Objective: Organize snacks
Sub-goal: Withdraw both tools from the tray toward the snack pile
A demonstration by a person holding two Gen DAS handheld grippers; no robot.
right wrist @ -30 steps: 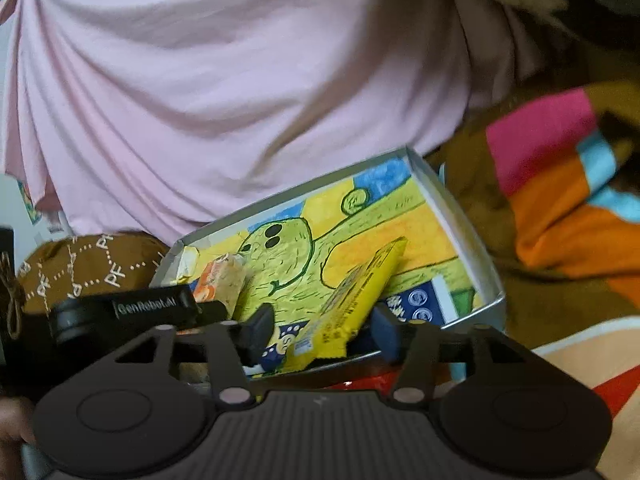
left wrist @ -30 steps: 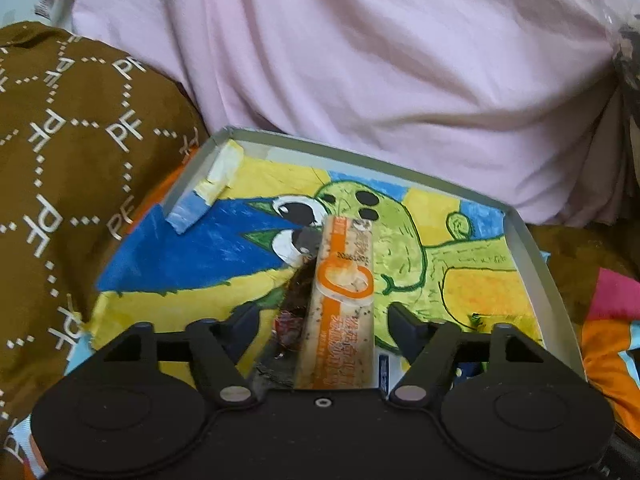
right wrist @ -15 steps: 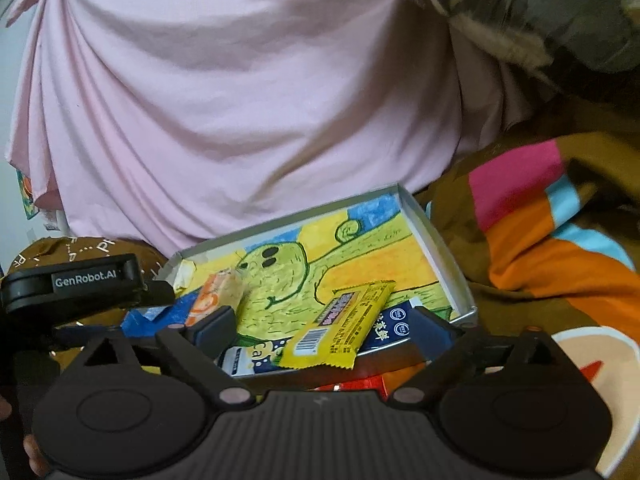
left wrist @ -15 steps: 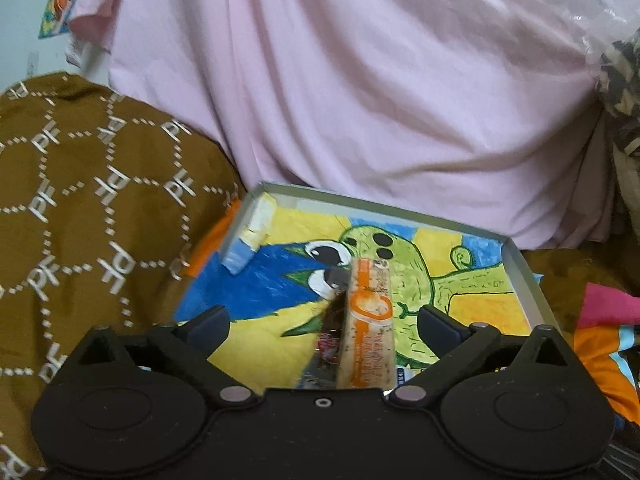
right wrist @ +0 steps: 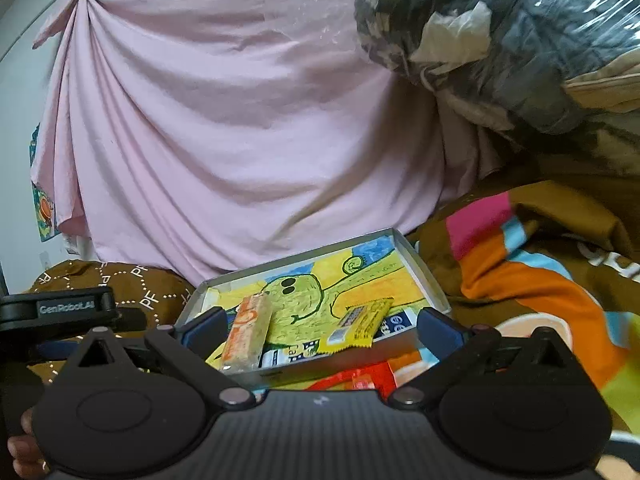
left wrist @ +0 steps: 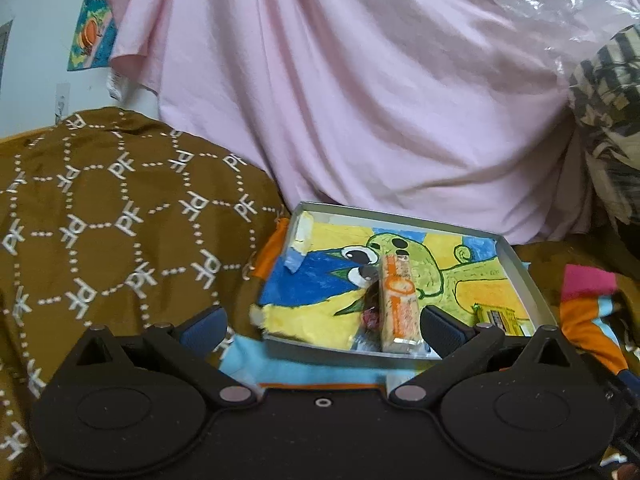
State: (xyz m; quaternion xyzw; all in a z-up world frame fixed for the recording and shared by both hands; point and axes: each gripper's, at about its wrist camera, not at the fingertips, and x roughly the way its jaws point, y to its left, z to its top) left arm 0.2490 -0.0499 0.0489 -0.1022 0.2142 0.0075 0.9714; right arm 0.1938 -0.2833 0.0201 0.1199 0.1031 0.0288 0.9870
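A shallow grey box (left wrist: 400, 218) with a green cartoon drawing inside lies on the bedding. In it are an orange snack bar (left wrist: 398, 304), a dark wrapper (left wrist: 370, 304) beside it and a yellow packet (left wrist: 498, 316) at the right. My left gripper (left wrist: 322, 322) stands open before the box's near edge, holding nothing. In the right wrist view the orange bar (right wrist: 248, 332), the yellow packet (right wrist: 360, 326) and a blue-white packet (right wrist: 394, 322) lie in the box (right wrist: 420, 268). My right gripper (right wrist: 320, 325) is opening its jaws, with nothing gripped.
A pink cloth (left wrist: 360, 100) hangs behind the box. A brown patterned quilt (left wrist: 120, 220) bulges on the left and a multicoloured blanket (right wrist: 520, 280) lies on the right. A red packet (right wrist: 360, 380) sits under the box's near edge. A plastic-wrapped bundle (right wrist: 500, 40) looms upper right.
Both grippers opened wide and drew back from the box. The orange bar and the yellow packet, earlier between the jaws, now lie free in the box.
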